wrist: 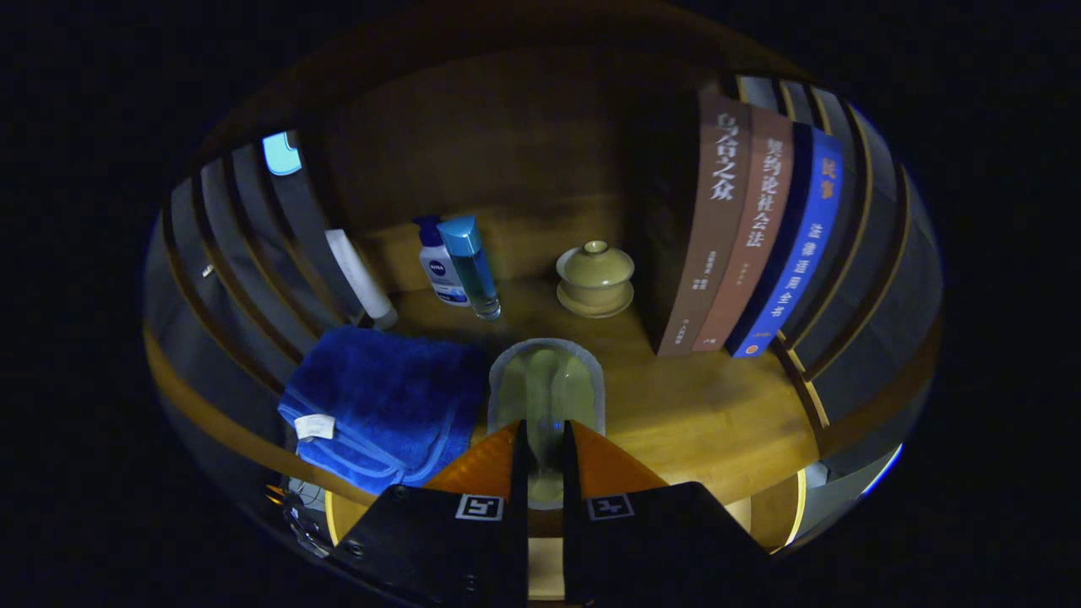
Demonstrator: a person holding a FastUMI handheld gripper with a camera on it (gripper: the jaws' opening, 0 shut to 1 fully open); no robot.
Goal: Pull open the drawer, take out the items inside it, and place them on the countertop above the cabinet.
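Insoles (546,390) in a clear packet lie on the wooden worktop (709,414), the near end pinched between the closed fingers (545,447). A folded blue towel (380,405) lies just beside the packet. Beyond stand two bottles (456,266), a lidded cup (594,277) and upright books (743,228).

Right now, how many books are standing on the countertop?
3, side by side beyond the gripper: a brown book, a reddish-brown book and a blue book. More may be hidden behind them.
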